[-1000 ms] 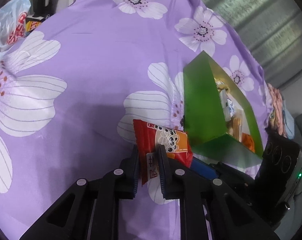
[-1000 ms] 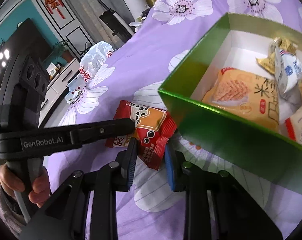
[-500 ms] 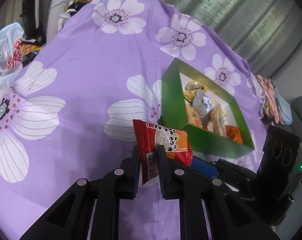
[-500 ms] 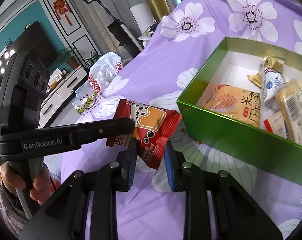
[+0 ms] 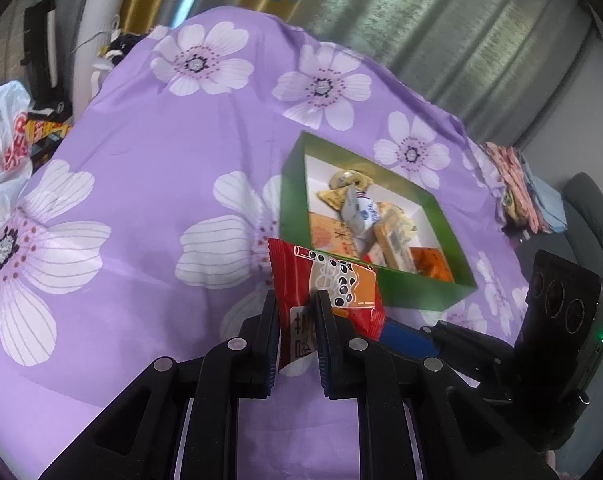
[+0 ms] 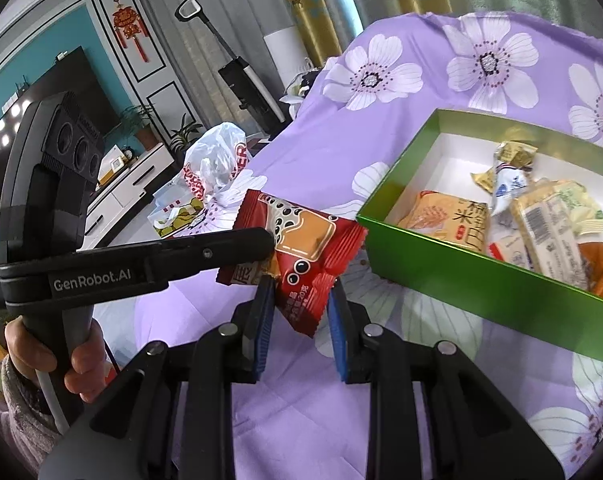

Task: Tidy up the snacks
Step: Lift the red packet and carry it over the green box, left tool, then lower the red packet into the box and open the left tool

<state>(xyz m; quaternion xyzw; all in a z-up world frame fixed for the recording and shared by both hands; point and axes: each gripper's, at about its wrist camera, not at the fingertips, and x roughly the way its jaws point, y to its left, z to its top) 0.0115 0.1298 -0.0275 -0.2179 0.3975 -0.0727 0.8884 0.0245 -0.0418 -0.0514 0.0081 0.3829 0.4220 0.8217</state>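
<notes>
A red snack packet with black dots hangs in the air over the purple flowered cloth, just left of an open green box. My left gripper is shut on one end of it; in the right wrist view that gripper comes in from the left. My right gripper is shut on the packet's other end, and its blue pad shows behind the packet. The box holds several wrapped snacks.
A white plastic bag with red print lies at the cloth's left edge. Folded cloths sit at the far right. A person's hand grips the left tool. A TV cabinet and an upright vacuum stand beyond the cloth.
Both grippers have risen with the red packet held between them. The green box now sits lower and farther off, and more of its inside shows.
</notes>
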